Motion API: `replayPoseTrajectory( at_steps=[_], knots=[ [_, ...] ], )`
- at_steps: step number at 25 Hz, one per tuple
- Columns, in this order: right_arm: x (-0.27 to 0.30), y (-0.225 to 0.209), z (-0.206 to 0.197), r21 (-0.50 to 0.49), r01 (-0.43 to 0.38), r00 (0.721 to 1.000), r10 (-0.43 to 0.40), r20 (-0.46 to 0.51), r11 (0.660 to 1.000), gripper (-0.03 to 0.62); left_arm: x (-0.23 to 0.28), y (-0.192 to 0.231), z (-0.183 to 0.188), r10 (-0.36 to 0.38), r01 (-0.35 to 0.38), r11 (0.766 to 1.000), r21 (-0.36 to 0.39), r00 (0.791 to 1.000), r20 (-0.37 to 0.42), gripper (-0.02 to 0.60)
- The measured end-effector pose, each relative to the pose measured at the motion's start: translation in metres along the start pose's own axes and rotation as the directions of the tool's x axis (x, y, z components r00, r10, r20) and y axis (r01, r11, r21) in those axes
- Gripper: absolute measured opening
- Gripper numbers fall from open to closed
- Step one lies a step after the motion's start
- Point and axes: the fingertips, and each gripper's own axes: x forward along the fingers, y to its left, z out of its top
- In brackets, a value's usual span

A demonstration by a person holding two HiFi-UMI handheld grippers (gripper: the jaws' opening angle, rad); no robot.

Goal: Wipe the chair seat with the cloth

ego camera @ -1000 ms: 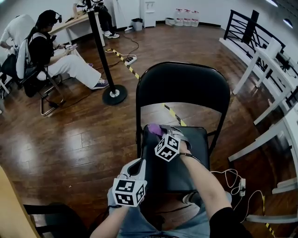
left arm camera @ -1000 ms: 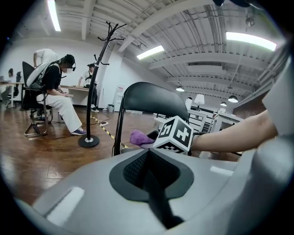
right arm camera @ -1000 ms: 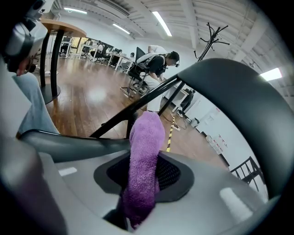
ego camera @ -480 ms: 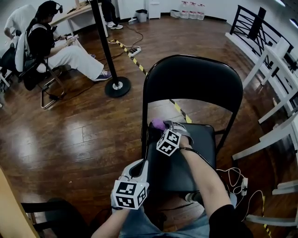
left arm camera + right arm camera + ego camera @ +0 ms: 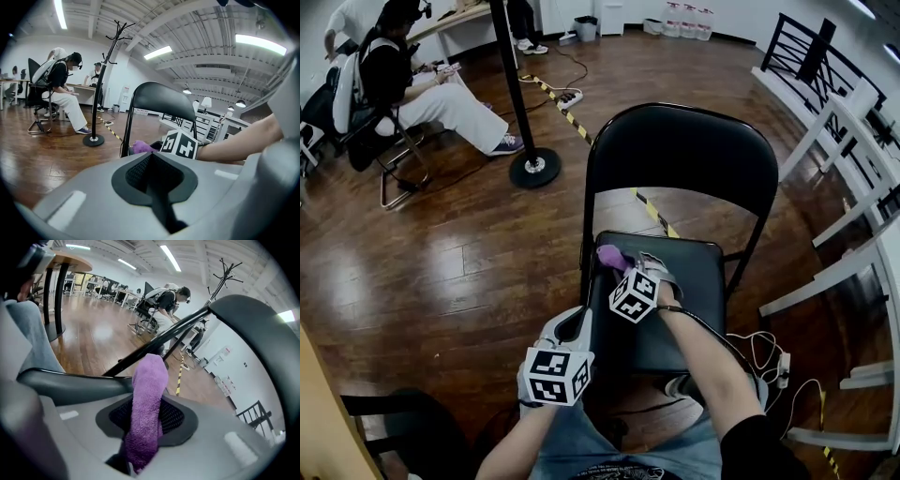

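My right gripper (image 5: 630, 272) clamps the purple cloth (image 5: 610, 256) at the 10 o'clock corner of the chair seat (image 5: 694, 281). My left gripper (image 5: 574, 326), jaws closed on nothing, hovers by the seat's 7 o'clock edge.

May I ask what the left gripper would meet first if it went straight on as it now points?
Most likely the purple cloth clamped in the right gripper, over the chair seat; depth is unclear.

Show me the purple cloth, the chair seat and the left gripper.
purple cloth (image 5: 147, 404): right gripper view, middle of the fold.
chair seat (image 5: 698, 279): head view, bare right part of cushion.
left gripper (image 5: 151, 155): left gripper view, where its fingertips meet.
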Motion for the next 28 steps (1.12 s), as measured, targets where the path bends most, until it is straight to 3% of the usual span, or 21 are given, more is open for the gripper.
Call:
replayPoseTrajectory(
  at_steps=[8, 28],
  knots=[
    [-0.046, 0.064, -0.007, 0.04, -0.056, 0.997, 0.054, 0.059, 0.998, 0.115, -0.01, -0.01, -0.002, -0.001, 0.0, 1.0, 0.018, 1.0, 0.011, 0.005],
    [-0.134, 0.192, -0.017, 0.014, -0.161, 0.981, 0.158, 0.115, 0.987, 0.115, -0.031, -0.03, -0.004, 0.013, -0.016, 0.998, 0.055, 0.999, 0.053, 0.005]
  ],
)
